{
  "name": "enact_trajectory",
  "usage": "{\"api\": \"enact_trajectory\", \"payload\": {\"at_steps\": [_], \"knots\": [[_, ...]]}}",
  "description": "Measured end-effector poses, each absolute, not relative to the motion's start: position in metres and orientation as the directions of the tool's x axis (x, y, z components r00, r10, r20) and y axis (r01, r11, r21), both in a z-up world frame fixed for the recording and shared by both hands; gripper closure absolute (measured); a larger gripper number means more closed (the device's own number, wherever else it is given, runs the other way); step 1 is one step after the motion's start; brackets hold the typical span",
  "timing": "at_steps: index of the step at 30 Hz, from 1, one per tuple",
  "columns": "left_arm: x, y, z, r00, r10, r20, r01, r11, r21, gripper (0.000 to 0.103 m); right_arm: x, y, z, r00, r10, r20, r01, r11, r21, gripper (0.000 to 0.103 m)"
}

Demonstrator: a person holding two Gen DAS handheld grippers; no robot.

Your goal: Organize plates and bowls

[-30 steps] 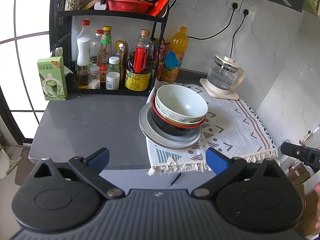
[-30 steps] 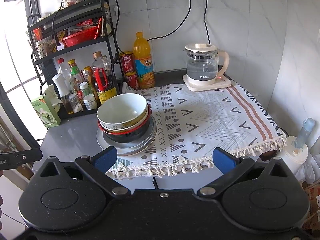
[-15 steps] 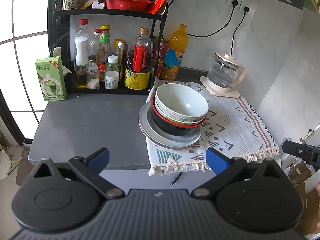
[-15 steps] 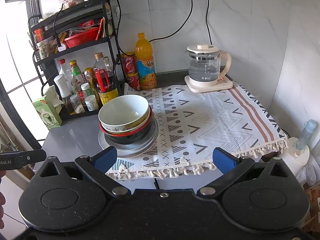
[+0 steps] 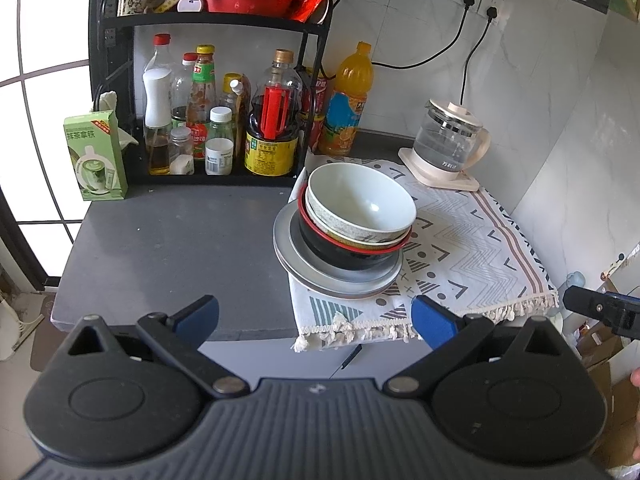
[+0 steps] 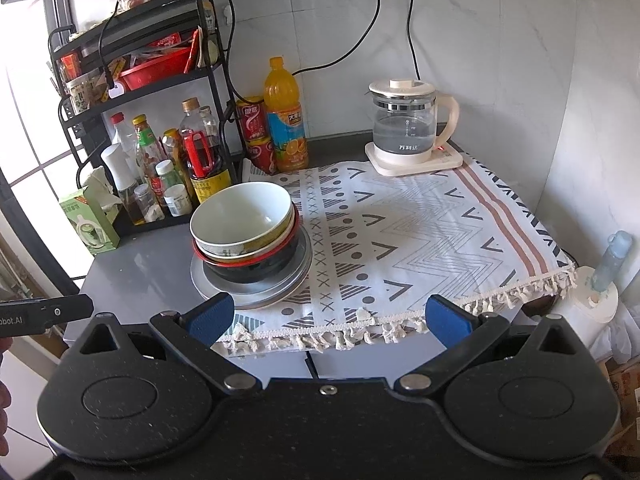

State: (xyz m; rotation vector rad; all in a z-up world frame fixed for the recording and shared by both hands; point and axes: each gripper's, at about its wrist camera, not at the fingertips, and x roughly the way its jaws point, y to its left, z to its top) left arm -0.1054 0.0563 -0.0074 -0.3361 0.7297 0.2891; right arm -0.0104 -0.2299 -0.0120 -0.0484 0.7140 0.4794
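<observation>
A stack of dishes stands at the left edge of the patterned cloth (image 5: pixel 472 240) (image 6: pixel 420 232). A white bowl (image 5: pixel 360 200) (image 6: pixel 244 212) sits on top, nested in a red-rimmed black bowl (image 5: pixel 340 252) (image 6: pixel 256 268), which rests on grey plates (image 5: pixel 304 272) (image 6: pixel 280 292). My left gripper (image 5: pixel 316 318) is open and empty, held in front of the counter edge, short of the stack. My right gripper (image 6: pixel 328 318) is open and empty, also in front of the counter, with the stack ahead to its left.
A black rack (image 5: pixel 224 24) (image 6: pixel 132 76) with sauce bottles stands at the back left. A green box (image 5: pixel 96 156), an orange juice bottle (image 5: pixel 348 100) (image 6: pixel 284 116), red cans (image 6: pixel 252 124) and a glass kettle (image 5: pixel 448 140) (image 6: pixel 404 128) line the back. Bare grey counter (image 5: pixel 172 248) lies left of the stack.
Both grippers have edged slightly closer to the counter; the dishes appear a little larger. Nothing on the counter has moved.
</observation>
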Motion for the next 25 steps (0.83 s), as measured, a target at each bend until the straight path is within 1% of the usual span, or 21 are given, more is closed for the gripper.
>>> {"api": "enact_trajectory", "payload": {"at_steps": [11, 25], "knots": [[-0.098, 0.059, -0.009, 0.704, 0.135, -0.698, -0.371, 0.907, -0.198, 0.002, -0.008, -0.225, -0.017, 0.634, 0.409, -0.656, -0.446, 0.887, 0.122, 0.0], [-0.084, 0.066, -0.017, 0.691, 0.092, -0.717, -0.343, 0.915, -0.213, 0.002, -0.001, -0.218, -0.024, 0.623, 0.39, -0.678, -0.432, 0.894, 0.118, 0.0]]}}
